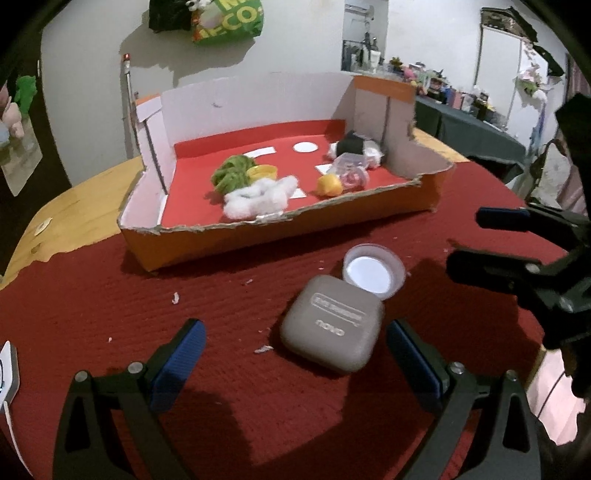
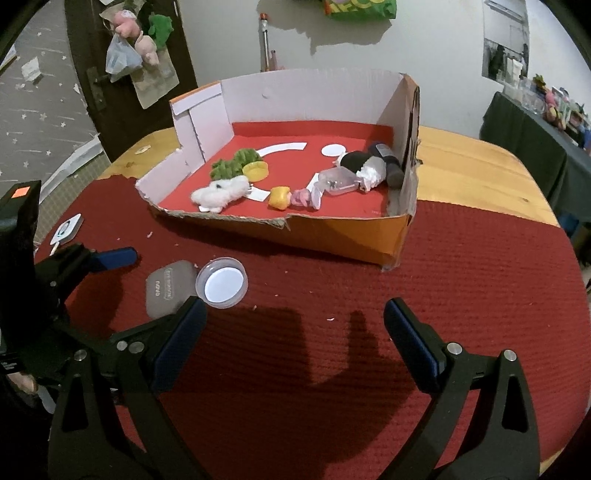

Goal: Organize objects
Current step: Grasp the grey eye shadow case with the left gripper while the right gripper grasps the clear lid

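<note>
- Left claw (image 1: 295, 354) is wide open and holds nothing; the gray case (image 1: 331, 324) lies flat on the red cloth (image 1: 110, 295) between its fingers.
- Right claw (image 2: 295, 332) is wide open and empty, with bare cloth in front.
- A clear cup (image 1: 373, 273) touches the case's far edge.
- Farther off, the box (image 1: 280, 225) with a torn near edge holds small toys.

We read "novo" on the lid of the grey case (image 1: 331, 324), which lies between our left gripper's (image 1: 295, 350) spread fingers; the boxed line above that word is too blurred to read. Far beyond the fingertips, the green bag (image 1: 229, 18) on the wall shows "CO".
</note>
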Demonstrator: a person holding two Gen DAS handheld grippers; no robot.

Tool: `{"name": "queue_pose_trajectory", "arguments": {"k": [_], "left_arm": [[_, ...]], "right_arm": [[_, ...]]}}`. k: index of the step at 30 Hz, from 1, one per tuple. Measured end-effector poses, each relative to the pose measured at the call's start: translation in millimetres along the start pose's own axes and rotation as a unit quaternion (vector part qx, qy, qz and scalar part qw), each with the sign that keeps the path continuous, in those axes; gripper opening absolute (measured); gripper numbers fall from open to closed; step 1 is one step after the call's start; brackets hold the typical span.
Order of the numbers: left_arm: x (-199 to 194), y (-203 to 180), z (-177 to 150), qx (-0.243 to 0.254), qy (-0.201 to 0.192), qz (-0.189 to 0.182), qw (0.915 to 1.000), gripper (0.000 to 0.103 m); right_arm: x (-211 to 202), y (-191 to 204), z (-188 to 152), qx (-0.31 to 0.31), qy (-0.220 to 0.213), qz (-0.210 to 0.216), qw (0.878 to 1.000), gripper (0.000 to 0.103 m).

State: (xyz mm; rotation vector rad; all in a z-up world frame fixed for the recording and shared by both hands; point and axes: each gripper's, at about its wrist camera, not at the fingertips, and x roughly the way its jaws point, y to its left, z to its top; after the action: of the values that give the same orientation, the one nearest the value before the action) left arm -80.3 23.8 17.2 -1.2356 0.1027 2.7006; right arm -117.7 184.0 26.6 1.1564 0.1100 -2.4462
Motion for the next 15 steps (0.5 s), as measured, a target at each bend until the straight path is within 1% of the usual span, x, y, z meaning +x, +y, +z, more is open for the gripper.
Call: {"name": "queue_pose_trajectory", "arguments": {"k": [3, 6, 11, 12, 14, 15], "left_arm": [[2, 6, 2, -0.007, -0.001, 0.004, 1.0, 0.099], [3, 16, 3, -0.016, 0.0, 0.015, 0.9997, 0.099], [3, 36, 2, -0.039, 0.004, 0.022, 0.999, 0.099], [3, 39, 2, -0.043, 0.004, 0.022, 0.9988, 0.098], [3, 44, 2, -0.049, 0.003, 0.016, 0.9987, 0.091], [3, 45, 2, -0.05, 0.003, 0.012, 0.9987, 0.089]], "right_arm": [[5, 5, -1, -0.01, 0.002, -0.009, 1.0, 0.098], [12, 11, -1, -0.023, 0.003, -0.02, 1.0, 0.098], [26, 27, 0, -0.052, 0.009, -0.025, 0.998, 0.098], [29, 31, 0, -0.06, 0.009, -0.026, 0.998, 0.098], [33, 38, 1, -0.072, 0.008, -0.028, 0.997, 0.095], [36, 42, 1, -0.079, 0.008, -0.03, 0.996, 0.089]]}}
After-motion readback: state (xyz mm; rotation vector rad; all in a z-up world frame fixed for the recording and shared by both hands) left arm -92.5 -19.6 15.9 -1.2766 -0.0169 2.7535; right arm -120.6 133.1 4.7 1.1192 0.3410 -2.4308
